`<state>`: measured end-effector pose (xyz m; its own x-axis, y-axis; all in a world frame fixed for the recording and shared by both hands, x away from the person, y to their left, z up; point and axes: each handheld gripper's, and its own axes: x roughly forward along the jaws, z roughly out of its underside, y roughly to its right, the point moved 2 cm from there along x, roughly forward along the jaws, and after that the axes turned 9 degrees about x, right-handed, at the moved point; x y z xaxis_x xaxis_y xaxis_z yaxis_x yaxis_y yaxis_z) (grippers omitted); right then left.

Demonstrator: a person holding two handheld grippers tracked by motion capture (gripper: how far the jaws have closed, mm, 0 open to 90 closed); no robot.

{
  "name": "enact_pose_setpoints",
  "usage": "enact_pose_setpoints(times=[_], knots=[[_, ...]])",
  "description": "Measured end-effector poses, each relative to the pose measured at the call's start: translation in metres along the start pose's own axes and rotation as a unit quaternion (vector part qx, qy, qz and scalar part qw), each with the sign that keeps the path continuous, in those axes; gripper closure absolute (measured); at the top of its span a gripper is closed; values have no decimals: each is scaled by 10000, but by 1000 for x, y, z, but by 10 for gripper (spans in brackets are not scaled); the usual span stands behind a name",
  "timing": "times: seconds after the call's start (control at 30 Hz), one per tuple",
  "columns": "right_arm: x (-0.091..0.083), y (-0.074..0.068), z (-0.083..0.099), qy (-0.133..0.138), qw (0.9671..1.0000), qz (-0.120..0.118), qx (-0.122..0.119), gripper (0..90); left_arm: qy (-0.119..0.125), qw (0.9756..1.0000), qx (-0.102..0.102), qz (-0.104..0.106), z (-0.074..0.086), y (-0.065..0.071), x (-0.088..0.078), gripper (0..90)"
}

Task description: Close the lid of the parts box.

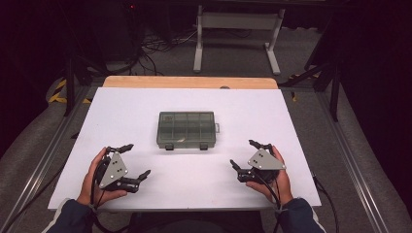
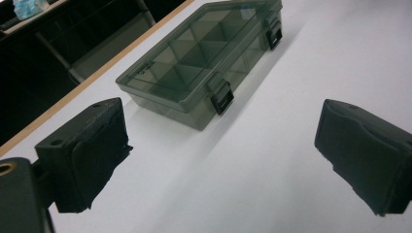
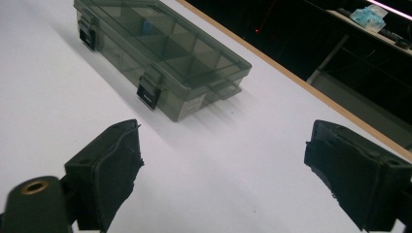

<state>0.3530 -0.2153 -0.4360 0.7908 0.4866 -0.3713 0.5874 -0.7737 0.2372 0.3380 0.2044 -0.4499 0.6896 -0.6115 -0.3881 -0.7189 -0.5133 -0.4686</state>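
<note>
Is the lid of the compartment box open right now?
No, the compartment box has its lid down flat, with both black latches folded over its front edge in the left gripper view.

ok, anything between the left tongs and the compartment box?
Nothing: bare white table runs from the open left tongs to the closed compartment box, seen in the left gripper view.

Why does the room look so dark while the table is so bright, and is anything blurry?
High view: light falls on the white table; the surroundings stay near black. Left gripper view: the compartment box is fairly sharp and casts a soft shadow toward the camera, while the close left gripper is slightly soft. Right gripper view: much the same, with the right gripper soft-edged.
</note>
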Motion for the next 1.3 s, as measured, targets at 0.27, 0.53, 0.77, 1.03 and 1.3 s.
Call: enact_pose_setpoints(times=[0.27, 0.53, 0.77, 1.03, 1.3], knots=[[-4, 9, 14, -54, 9998, 16, 206, 119, -65, 9996, -271, 1, 14, -3, 0, 62], [-6, 15, 28, -161, 9992, 19, 376, 109, -267, 9990, -342, -50, 27, 2, -1, 59], [-4, 18, 36, -229, 9990, 6, 389, 109, -245, 9987, -438, -3, 30, 3, -1, 52], [-5, 13, 31, -100, 9994, -3, 324, 109, -75, 9983, -586, 22, 30, 1, -4, 56], [-6, 9, 26, -32, 9995, 38, 305, 109, -15, 9981, -612, -9, 30, 1, -6, 59]])
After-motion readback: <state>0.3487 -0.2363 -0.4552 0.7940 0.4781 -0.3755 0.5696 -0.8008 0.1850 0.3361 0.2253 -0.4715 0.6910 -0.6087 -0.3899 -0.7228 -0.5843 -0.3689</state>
